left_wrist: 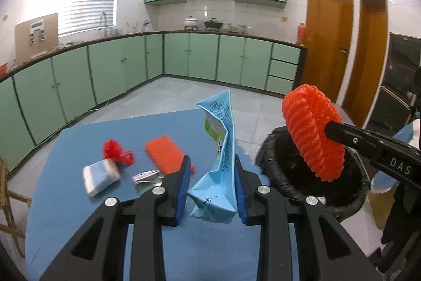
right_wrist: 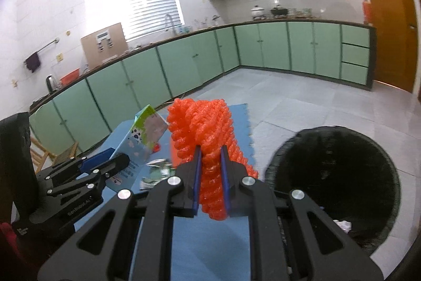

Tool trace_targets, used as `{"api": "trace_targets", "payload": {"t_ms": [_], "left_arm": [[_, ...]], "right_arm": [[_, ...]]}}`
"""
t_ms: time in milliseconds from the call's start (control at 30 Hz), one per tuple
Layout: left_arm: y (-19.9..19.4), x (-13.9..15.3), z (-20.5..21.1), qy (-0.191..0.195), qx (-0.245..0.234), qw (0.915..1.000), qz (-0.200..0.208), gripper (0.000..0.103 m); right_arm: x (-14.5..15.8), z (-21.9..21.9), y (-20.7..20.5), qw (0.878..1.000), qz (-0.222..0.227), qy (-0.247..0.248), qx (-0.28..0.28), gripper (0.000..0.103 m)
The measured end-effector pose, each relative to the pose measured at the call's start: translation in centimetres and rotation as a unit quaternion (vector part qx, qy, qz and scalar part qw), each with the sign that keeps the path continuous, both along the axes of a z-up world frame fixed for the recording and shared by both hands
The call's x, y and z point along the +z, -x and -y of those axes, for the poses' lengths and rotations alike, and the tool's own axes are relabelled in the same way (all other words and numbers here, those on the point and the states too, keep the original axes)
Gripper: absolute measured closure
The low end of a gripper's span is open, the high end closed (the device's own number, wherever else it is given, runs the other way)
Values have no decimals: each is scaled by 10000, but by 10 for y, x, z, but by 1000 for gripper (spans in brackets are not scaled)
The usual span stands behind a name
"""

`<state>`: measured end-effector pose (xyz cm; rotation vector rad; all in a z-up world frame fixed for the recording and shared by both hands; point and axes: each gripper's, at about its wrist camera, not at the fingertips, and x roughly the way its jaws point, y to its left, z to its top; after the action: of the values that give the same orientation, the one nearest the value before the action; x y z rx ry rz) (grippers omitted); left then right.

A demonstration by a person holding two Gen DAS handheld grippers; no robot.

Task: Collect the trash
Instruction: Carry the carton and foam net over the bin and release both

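My left gripper (left_wrist: 212, 170) is shut on a crumpled light-blue milk carton (left_wrist: 218, 162) and holds it upright above the blue table (left_wrist: 79, 223). The carton also shows in the right wrist view (right_wrist: 143, 138). My right gripper (right_wrist: 210, 162) is shut on an orange foam net sleeve (right_wrist: 208, 133). In the left wrist view the sleeve (left_wrist: 313, 133) hangs over the rim of a black-lined trash bin (left_wrist: 342, 202). In the right wrist view the bin (right_wrist: 339, 183) lies just right of the gripper.
On the table lie a flat orange foam piece (left_wrist: 164, 154), a red net scrap (left_wrist: 115, 152), a white-blue packet (left_wrist: 101, 177) and a foil wrapper (left_wrist: 147, 177). Crumpled paper (right_wrist: 342, 224) lies in the bin. Green cabinets line the walls; a wooden chair (left_wrist: 8, 204) stands left.
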<state>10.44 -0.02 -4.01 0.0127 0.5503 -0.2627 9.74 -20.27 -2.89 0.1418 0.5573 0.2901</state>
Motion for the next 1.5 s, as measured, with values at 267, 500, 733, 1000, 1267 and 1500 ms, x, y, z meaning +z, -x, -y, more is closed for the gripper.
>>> {"api": "trace_targets", "payload": {"t_ms": [267,500,733,1000,1267,1500], "left_arm": [[-13,-3,61,88,-464,9989,-38,72],[-29,-12,119,98,-838,9964,-2,72],[-52,-23,169,143,-1114,9937,-53,72],[-73,-48,220,52,-1352,9904,-268,72],[-91,-71,250,-39,-1504,9868,-597,57],[-91,-61,237,-2,-1444,9881,-520,45]], "right_arm": [[-8,65,5,9979,-29,154,-624,91],[-25,113,3,9934,-95,276,-1105,91],[-51,155,-5,9882,-305,285,-1473,91],[-84,190,-21,9832,-580,352,-1696,91],[-112,213,-37,9786,-907,360,-1810,78],[-119,211,-28,9713,-857,570,-2144,16]]}}
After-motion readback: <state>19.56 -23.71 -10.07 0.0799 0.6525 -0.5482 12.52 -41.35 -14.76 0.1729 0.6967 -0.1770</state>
